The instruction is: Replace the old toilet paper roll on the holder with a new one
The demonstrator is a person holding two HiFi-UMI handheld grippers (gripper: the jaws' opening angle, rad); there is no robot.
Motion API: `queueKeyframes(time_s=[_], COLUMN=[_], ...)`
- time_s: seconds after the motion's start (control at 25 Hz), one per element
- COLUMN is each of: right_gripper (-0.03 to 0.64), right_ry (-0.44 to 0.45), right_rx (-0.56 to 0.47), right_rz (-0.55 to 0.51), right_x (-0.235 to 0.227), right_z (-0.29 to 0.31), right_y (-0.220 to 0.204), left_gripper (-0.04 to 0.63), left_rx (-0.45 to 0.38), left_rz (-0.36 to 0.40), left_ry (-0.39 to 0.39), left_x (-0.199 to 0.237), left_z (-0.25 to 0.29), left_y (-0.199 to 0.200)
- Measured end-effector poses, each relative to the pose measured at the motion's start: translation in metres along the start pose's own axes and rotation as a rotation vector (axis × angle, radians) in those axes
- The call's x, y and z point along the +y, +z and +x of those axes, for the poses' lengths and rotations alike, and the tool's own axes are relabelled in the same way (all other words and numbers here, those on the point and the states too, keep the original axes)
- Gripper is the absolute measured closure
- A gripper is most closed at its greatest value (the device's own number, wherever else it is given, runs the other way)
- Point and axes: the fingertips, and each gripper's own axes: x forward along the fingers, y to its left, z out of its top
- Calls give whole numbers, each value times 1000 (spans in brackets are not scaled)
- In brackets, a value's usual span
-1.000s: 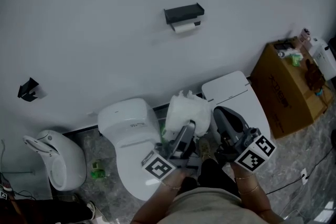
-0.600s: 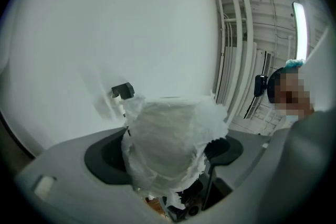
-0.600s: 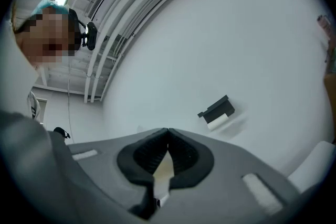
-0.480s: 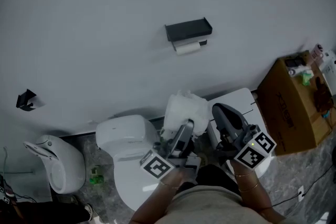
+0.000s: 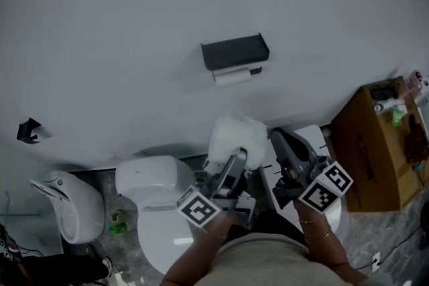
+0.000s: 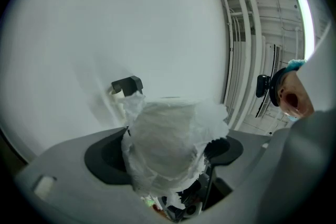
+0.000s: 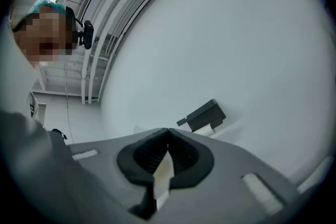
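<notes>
A black holder (image 5: 234, 52) is fixed to the white wall, with the thin old roll (image 5: 232, 76) hanging under it. My left gripper (image 5: 236, 159) is shut on a new roll in crinkled white wrapping (image 5: 236, 136), held below the holder. In the left gripper view the wrapped roll (image 6: 165, 147) fills the jaws of the left gripper (image 6: 169, 165), and the holder (image 6: 127, 84) shows beyond it. To its right, my right gripper (image 5: 277, 138) is shut with nothing seen in it. In its own view the right gripper (image 7: 168, 139) has its pads together, and the holder (image 7: 202, 114) lies ahead.
Below me stand a white toilet (image 5: 155, 207) on the left and another toilet (image 5: 320, 138) under the right gripper. A brown cardboard box (image 5: 375, 144) with small items stands at the right. A white fixture (image 5: 67, 207) and a black wall fitting (image 5: 28, 130) are at the far left.
Both grippers have moved toward the wall, the left still carrying the wrapped roll. The holder now looks larger and nearer, and the toilets have slid down the head view.
</notes>
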Motion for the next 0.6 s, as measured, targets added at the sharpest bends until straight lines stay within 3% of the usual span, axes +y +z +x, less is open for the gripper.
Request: queueKeyframes(time_s=[0.6], right_gripper=[614], right_ry=[23], right_rx=[18], right_rz=[86], right_x=[-52], right_z=[31], right_y=[4], left_gripper=[178], left_rx=[-76], left_rz=[28], left_ry=[69], left_x=[35], left_z=[28], left_y=[10])
